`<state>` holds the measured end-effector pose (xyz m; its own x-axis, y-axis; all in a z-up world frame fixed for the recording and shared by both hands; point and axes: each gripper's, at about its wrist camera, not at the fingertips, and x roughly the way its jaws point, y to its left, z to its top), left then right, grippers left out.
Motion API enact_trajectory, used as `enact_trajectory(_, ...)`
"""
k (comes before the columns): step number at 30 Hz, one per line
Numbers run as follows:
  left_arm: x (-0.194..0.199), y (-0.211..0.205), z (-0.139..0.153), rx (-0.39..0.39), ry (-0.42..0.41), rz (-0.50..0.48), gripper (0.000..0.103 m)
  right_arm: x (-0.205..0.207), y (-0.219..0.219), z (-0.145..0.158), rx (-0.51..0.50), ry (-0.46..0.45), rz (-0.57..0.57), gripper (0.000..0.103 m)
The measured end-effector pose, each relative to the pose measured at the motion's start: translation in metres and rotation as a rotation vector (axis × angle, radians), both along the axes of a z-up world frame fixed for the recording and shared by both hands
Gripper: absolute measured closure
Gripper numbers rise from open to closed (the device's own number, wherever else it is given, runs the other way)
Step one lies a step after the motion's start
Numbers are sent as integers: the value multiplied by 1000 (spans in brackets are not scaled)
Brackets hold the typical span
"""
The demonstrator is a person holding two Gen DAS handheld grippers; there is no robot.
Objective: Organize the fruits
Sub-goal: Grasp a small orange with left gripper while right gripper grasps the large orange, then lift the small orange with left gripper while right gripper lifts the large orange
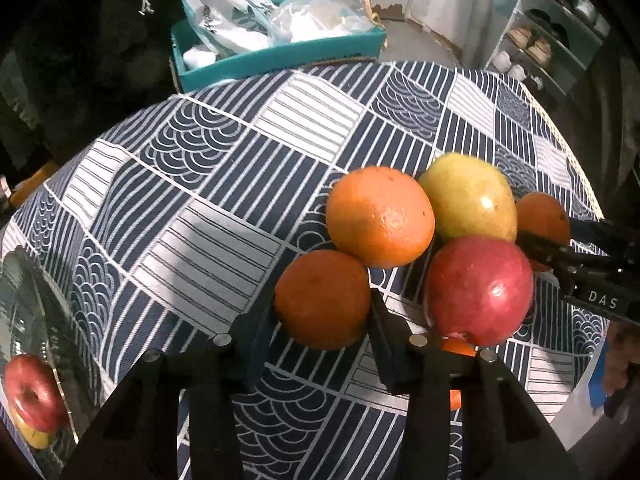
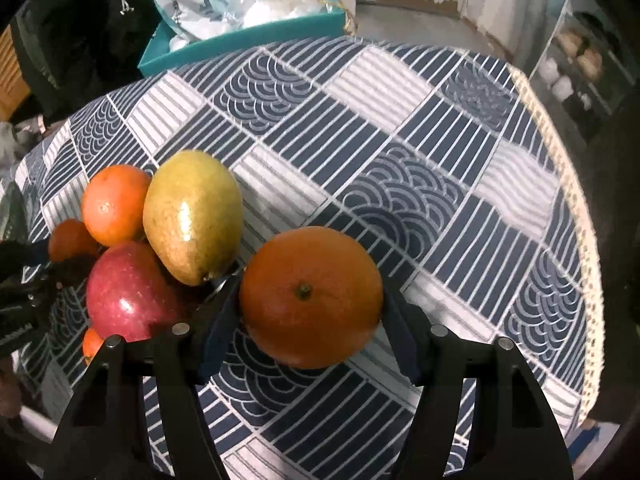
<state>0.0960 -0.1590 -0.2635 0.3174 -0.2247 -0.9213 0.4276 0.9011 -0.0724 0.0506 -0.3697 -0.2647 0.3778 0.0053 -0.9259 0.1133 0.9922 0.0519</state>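
Observation:
My left gripper (image 1: 322, 320) is shut on an orange (image 1: 322, 300) just above the patterned tablecloth (image 1: 192, 184). Behind it lie a second orange (image 1: 380, 216), a yellow-green pear (image 1: 470, 198) and a red apple (image 1: 480, 290). My right gripper (image 2: 310, 316) is shut on another orange (image 2: 310, 296); it shows at the right of the left wrist view (image 1: 544, 216). In the right wrist view the pear (image 2: 192, 216), apple (image 2: 128, 292) and two oranges (image 2: 114, 202) cluster at left. A small orange (image 2: 91, 345) peeks below the apple.
A glass plate (image 1: 24, 320) at far left holds a red apple (image 1: 34, 392) and a yellow fruit. A teal box (image 1: 280, 56) with plastic bags stands behind the table. The table's lace edge (image 2: 580, 220) runs at right, with shelves (image 1: 548, 40) beyond.

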Motion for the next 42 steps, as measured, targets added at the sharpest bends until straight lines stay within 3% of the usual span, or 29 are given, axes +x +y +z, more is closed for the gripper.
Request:
enact_trajectory(14,-10,18,45,-36,-75,53,58,-10,21,50,-100,-130,40,35)
enact_trajectory(42,-40,58,132,-97,-232,104,58,-26,69,151,-68,-365,137,35)
